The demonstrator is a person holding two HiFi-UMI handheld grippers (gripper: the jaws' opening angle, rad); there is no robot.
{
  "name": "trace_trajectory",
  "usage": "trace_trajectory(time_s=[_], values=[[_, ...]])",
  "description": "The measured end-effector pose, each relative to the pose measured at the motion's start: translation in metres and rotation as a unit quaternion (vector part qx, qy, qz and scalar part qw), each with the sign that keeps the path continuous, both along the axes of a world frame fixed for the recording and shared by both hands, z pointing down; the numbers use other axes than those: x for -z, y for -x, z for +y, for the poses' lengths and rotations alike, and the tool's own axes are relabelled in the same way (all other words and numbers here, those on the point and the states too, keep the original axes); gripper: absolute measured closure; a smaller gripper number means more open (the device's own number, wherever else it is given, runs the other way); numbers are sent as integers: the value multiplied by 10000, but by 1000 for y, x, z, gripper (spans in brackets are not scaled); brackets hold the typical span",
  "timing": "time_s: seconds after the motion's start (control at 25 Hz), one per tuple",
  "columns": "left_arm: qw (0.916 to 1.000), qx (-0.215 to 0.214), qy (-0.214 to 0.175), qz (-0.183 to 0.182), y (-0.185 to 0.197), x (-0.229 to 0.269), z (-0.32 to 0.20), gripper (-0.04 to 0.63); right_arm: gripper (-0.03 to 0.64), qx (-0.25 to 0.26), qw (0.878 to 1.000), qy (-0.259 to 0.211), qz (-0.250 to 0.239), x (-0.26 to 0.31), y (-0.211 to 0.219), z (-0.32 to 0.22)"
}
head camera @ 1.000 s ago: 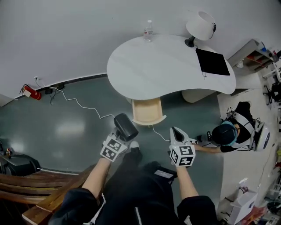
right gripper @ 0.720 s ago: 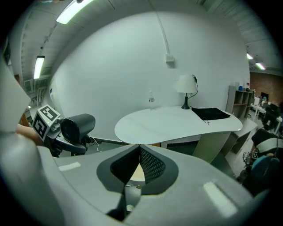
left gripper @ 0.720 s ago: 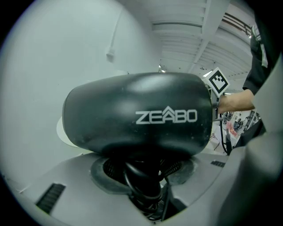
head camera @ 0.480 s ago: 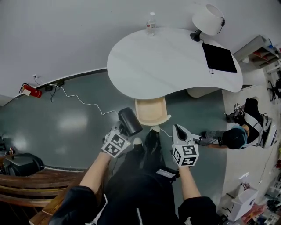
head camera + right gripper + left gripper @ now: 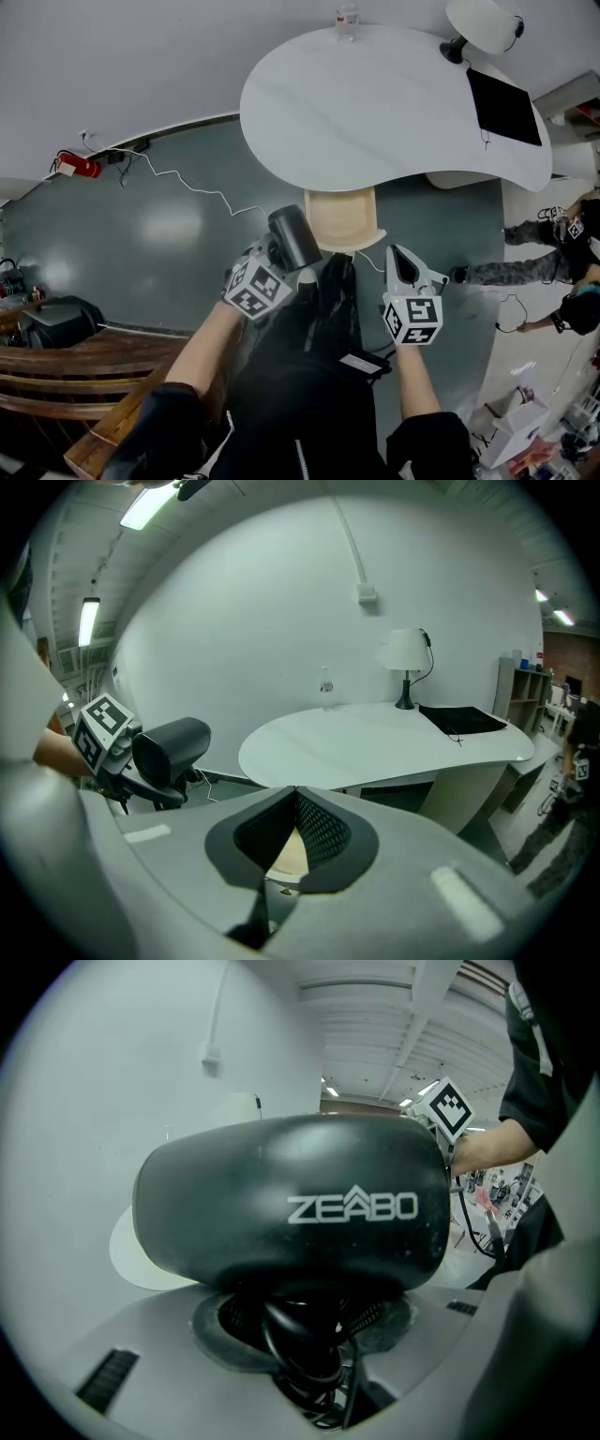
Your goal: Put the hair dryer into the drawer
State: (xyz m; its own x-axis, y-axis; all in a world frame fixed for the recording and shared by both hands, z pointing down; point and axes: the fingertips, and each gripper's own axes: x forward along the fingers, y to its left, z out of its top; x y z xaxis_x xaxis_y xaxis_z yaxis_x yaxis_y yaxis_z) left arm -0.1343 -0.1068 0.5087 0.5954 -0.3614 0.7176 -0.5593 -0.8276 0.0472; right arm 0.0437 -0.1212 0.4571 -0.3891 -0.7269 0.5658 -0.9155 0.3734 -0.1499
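Both forearms extended forward, side by side. Left gripper angled down, jaws clamped on the hair dryer. Right gripper: jaw tips together, empty.

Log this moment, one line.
left gripper: shut on hair dryer | right gripper: shut, empty | drawer: open under table | step: dryer not yet in drawer

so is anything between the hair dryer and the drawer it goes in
Nothing visible. The drawer is pulled out under the table, open on top, and the hair dryer in the left gripper hangs right by its near left corner.
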Motion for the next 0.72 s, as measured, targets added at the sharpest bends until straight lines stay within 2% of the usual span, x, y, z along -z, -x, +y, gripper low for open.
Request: trace_trajectory(time_s=[0.44,0.72], values=[[9972,-578,7,-481,-23,-25,-4,410,614,-39,9995,286,-157,-39,-12,-9],[9899,-1070,-120,-917,-39,-41,-14,411,614,37,9988,418,-242,-56,-14,-9]])
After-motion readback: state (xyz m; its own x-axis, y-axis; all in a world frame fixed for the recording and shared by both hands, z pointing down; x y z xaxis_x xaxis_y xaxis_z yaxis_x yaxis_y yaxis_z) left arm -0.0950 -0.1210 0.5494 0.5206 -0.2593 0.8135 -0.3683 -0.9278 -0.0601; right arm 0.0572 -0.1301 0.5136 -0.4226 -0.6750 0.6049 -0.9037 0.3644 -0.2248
